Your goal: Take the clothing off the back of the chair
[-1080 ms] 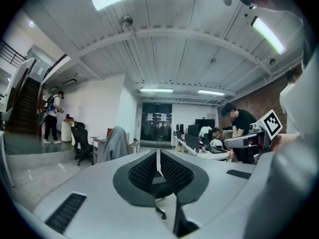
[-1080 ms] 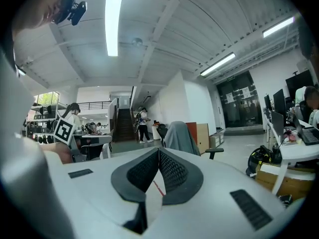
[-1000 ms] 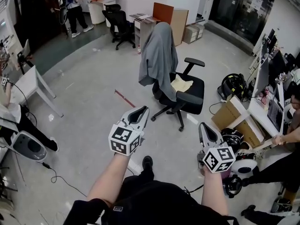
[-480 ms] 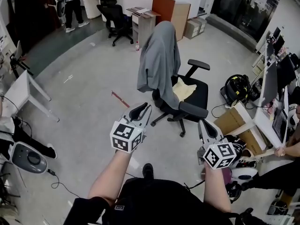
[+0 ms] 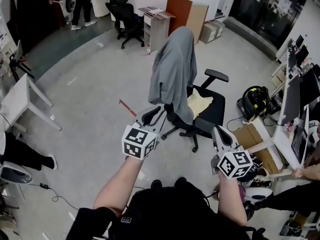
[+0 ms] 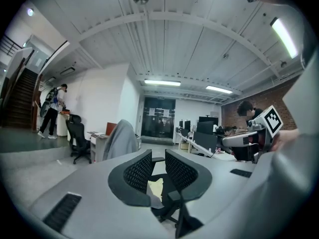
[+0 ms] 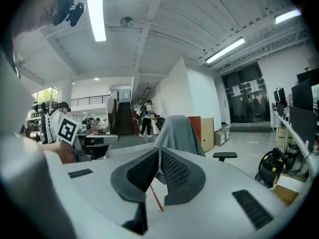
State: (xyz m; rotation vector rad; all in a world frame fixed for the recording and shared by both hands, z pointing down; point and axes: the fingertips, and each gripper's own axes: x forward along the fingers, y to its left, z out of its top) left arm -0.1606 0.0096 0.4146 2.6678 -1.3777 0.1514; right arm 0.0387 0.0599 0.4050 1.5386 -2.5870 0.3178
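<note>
A grey garment point(image 5: 174, 71) hangs draped over the back of a black office chair point(image 5: 210, 115), with a cream cloth point(image 5: 199, 103) on the seat. My left gripper point(image 5: 155, 112) is held level just short of the garment's lower hem. Its jaws have just been opening and show a narrow gap with nothing between them. My right gripper point(image 5: 218, 132) is shut and empty, near the chair's front right. The garment point(image 6: 121, 140) stands beyond the left gripper point(image 6: 158, 156), and the garment point(image 7: 177, 133) also rises straight behind the right gripper point(image 7: 159, 151).
A red strip point(image 5: 127, 107) lies on the floor left of the chair. Cardboard boxes point(image 5: 248, 132) and a black-and-yellow bag point(image 5: 255, 100) sit to the right by a desk. A white table point(image 5: 22, 98) stands at left, and another black chair point(image 5: 123, 17) at the back.
Both grippers have moved forward toward the chair, which now looks closer. The left gripper's jaws have parted slightly; the right gripper's stay shut.
</note>
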